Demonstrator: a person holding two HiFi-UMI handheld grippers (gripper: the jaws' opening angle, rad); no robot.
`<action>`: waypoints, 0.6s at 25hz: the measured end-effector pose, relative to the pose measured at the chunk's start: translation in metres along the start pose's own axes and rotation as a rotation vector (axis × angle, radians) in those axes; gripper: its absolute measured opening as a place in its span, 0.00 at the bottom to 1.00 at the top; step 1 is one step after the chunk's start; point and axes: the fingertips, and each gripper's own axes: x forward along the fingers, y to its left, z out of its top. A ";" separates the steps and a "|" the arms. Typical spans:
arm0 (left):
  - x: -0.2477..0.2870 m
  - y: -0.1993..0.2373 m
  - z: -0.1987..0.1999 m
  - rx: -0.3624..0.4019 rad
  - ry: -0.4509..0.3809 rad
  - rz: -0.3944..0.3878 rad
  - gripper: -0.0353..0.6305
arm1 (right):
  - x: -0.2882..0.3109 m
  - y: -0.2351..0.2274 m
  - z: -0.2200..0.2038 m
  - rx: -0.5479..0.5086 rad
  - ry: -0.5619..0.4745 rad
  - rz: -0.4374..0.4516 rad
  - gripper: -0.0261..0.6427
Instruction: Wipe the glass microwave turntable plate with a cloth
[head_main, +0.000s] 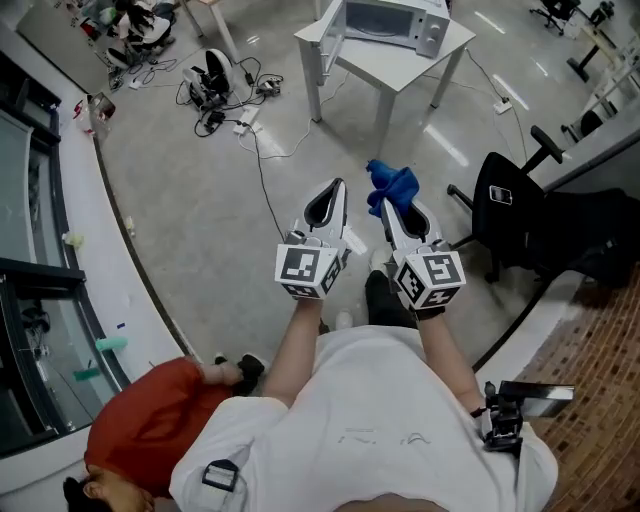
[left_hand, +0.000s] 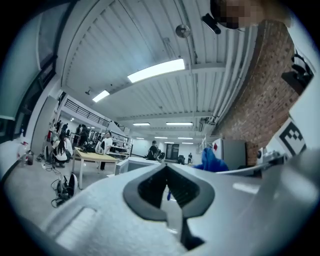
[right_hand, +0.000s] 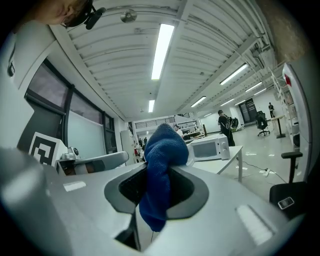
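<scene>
Head view: left gripper (head_main: 337, 186) and right gripper (head_main: 390, 212) are held out side by side above the grey floor (head_main: 200, 200), close together but not touching. The left gripper's jaws are shut tight with nothing between them; the left gripper view confirms this. The right gripper clamps a blue cloth (head_main: 392, 186). In the right gripper view the cloth bunches above the jaw tips and a tail hangs down through the opening. A microwave (head_main: 395, 22) sits on a white table (head_main: 440, 55), well ahead of both grippers. The glass plate is not resolved at this range; it is possibly inside the microwave. A black office chair (head_main: 510, 200) stands to the right.
</scene>
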 end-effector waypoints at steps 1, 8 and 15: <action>0.013 0.006 0.000 0.002 0.001 0.006 0.05 | 0.012 -0.009 0.002 0.004 -0.001 0.003 0.18; 0.142 0.026 -0.004 0.066 0.005 0.007 0.05 | 0.099 -0.099 0.041 0.007 -0.040 0.027 0.18; 0.243 0.036 -0.014 0.100 0.013 0.021 0.05 | 0.160 -0.175 0.063 -0.142 -0.025 -0.016 0.18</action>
